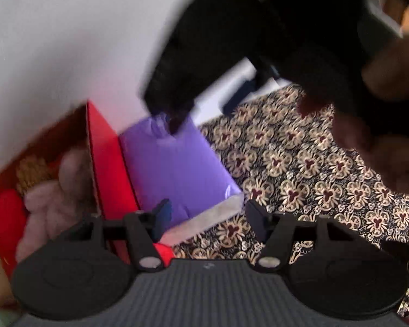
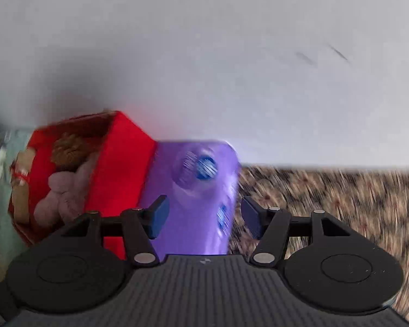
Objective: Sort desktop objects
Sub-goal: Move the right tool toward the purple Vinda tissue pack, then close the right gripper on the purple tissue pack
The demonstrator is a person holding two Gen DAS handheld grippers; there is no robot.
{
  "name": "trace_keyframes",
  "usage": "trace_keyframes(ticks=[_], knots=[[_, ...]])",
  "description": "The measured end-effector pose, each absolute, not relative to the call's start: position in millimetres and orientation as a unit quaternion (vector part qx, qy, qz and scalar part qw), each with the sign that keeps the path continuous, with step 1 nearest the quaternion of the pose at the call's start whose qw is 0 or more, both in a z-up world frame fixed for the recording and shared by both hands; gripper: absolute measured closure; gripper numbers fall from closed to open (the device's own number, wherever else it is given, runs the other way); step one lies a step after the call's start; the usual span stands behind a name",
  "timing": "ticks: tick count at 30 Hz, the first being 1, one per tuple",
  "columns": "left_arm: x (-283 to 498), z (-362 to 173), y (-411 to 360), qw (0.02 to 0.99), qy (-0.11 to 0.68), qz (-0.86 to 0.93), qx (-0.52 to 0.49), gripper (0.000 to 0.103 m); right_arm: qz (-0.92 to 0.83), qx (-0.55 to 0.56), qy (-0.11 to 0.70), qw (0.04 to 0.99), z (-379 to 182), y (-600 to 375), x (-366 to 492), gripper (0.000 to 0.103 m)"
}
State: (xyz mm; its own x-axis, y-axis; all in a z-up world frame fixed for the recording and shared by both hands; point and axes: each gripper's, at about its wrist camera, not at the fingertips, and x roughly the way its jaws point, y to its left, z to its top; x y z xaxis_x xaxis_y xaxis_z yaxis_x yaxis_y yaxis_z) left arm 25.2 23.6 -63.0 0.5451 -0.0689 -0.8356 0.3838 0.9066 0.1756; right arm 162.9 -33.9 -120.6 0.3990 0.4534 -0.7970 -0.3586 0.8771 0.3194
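Note:
A purple pack (image 1: 177, 169) lies on the patterned cloth, pressed against the side of an open red box (image 1: 103, 158). My left gripper (image 1: 208, 219) is open just above the pack's near end, with nothing between its pads. My right gripper (image 1: 174, 117) comes down from above, and its dark tip is at the pack's far edge. In the right wrist view my right gripper (image 2: 204, 219) is wide open, and the blurred purple pack (image 2: 193, 190) with blue round marks lies between and beyond its fingers. I cannot tell whether the fingers touch the pack.
The red box (image 2: 122, 163) holds a pinkish plush toy (image 1: 54, 190), a brown woven item and other pieces. The dark floral tablecloth (image 1: 300, 177) stretches to the right. A white wall (image 1: 68, 41) stands close behind. A person's hand (image 1: 390, 81) holds the right gripper at the upper right.

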Motion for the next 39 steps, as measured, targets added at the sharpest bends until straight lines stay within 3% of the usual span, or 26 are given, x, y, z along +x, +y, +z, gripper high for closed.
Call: trace_keyframes(ticks=[7,12,15,18,20,22,31,36,39], knots=[[21.7,-78.0,12.7,0.857,0.462,-0.113,0.196,0.023,0.332,-0.007,0.468,0.819,-125.9,11.9,179.2,0.044],[22.2,-79.7,14.1,0.856,0.468,-0.109,0.193,0.022,0.325,-0.094,0.448,0.828,-144.3,33.7,184.0,0.047],[23.3,-75.2,19.1,0.855,0.475,-0.116,0.170,0.024,0.302,-0.153,0.443,0.830,-147.2,32.9,181.5,0.034],[21.0,-65.3,25.1,0.860,0.472,-0.130,0.144,0.030,0.305,-0.124,0.474,0.816,-148.5,10.8,180.6,0.030],[19.4,-59.7,29.3,0.868,0.460,-0.119,0.142,0.028,0.305,-0.076,0.509,0.801,-154.3,-11.7,180.5,0.029],[21.5,-58.3,35.6,0.872,0.457,-0.109,0.136,0.022,0.298,-0.027,0.536,0.789,-161.2,-35.6,177.8,0.023],[28.9,-75.0,35.9,0.855,0.484,-0.143,0.123,0.002,0.276,0.060,0.585,0.760,-172.2,-79.1,136.9,0.020],[30.0,-88.6,30.1,0.830,0.514,-0.188,0.108,0.006,0.265,0.126,0.612,0.734,-184.5,-101.1,114.3,0.012],[33.4,-88.7,28.9,0.820,0.527,-0.206,0.084,0.002,0.260,0.144,0.619,0.727,-186.6,-108.4,103.7,0.012]])
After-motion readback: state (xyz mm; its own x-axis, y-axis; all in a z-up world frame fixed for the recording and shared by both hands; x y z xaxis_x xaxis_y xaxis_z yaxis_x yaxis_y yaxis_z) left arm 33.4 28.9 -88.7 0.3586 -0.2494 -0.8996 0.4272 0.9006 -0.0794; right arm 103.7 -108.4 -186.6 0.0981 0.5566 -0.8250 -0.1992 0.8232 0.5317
